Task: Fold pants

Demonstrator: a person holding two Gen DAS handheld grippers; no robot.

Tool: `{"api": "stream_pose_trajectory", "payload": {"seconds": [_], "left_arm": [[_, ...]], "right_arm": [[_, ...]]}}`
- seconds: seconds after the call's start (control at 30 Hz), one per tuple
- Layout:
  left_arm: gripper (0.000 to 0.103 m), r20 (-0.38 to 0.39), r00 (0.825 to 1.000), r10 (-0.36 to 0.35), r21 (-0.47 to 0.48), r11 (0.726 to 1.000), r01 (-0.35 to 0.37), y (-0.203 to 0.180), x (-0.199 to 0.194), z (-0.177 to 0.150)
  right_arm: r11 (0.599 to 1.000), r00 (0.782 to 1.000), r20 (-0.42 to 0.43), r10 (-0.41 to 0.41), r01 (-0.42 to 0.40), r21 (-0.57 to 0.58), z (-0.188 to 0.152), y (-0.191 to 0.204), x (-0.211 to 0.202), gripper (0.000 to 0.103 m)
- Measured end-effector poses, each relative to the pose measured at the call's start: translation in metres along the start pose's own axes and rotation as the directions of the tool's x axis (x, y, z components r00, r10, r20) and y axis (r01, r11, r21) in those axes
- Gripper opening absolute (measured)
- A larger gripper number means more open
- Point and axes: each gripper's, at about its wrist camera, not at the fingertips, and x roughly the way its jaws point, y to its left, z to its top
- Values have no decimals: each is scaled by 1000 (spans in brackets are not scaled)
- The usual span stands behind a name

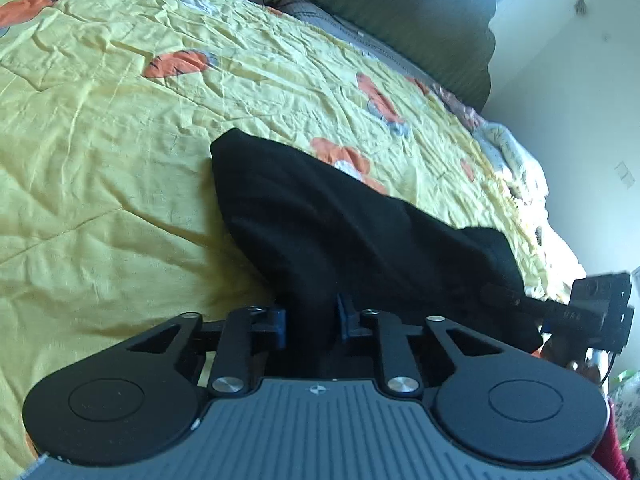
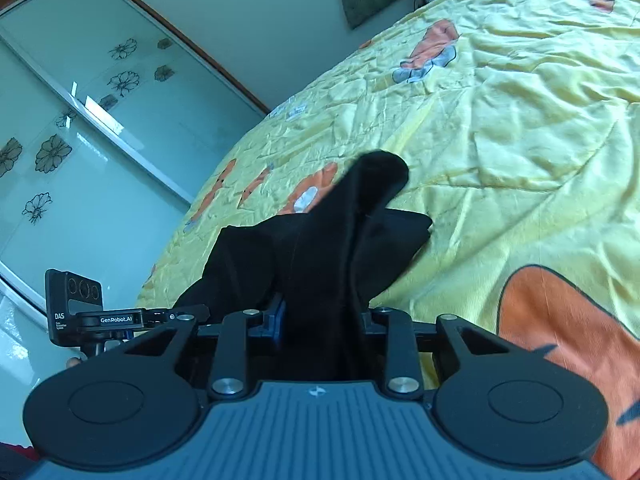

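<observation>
Black pants (image 1: 320, 216) lie bunched on a yellow bedspread with orange prints. In the left wrist view my left gripper (image 1: 312, 316) is shut on a fold of the black cloth, which fills the gap between its blue pads. The other gripper's body (image 1: 600, 304) shows at the right edge, against the same garment. In the right wrist view the pants (image 2: 340, 240) rise in a ridge from my right gripper (image 2: 322, 316), shut on the cloth between its fingers. The left gripper's camera block (image 2: 76, 308) sits at the left.
The yellow bedspread (image 1: 120, 160) spreads wide to the left and far side. A dark green pillow (image 1: 420, 12) lies at the bed's head. Frosted wardrobe doors with flower prints (image 2: 80, 120) stand beyond the bed's edge. A white wall (image 1: 580, 100) is at right.
</observation>
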Motion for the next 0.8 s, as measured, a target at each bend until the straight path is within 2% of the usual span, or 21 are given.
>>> {"api": "stream_pose_trajectory", "payload": {"seconds": [0.1, 0.23, 0.33, 0.47, 0.57, 0.6, 0.63, 0.67, 0.7, 0.73, 0.8], "left_arm": [[16, 73, 997, 17, 38, 999, -20, -7, -18, -3], [16, 164, 986, 36, 104, 993, -54, -21, -45, 4], [16, 254, 962, 103, 159, 976, -146, -23, -65, 23], [16, 338, 924, 179, 153, 958, -241, -10, -79, 65], [17, 321, 910, 263, 120, 942, -315, 10, -65, 95], [23, 291, 911, 293, 105, 936, -335, 20, -54, 101], [28, 251, 907, 339, 81, 926, -368, 31, -41, 104], [27, 203, 900, 385, 59, 913, -404, 43, -30, 105], [27, 163, 888, 430, 49, 896, -442, 51, -21, 103], [29, 154, 877, 455, 40, 884, -466, 57, -19, 97], [28, 172, 884, 434, 15, 896, -443, 62, -29, 84]], "right_arm": [[997, 999, 27, -42, 44, -68, 1, 21, -2, 26], [985, 997, 75, 1, 12, -174, 17, 56, -4, 25], [965, 995, 90, 39, -14, -262, 38, 83, 12, 25], [951, 990, 128, 54, -12, -310, 67, 102, 51, 25], [968, 993, 118, 27, 3, -250, 88, 91, 92, 31], [975, 995, 102, -11, 33, -219, 92, 84, 109, 34], [977, 995, 75, -71, 84, -198, 95, 76, 124, 44], [965, 985, 58, -164, 173, -199, 95, 71, 135, 46], [936, 960, 66, -271, 279, -214, 93, 69, 142, 46], [909, 939, 98, -329, 343, -238, 88, 68, 139, 49], [888, 920, 196, -338, 381, -256, 78, 76, 115, 49]]}}
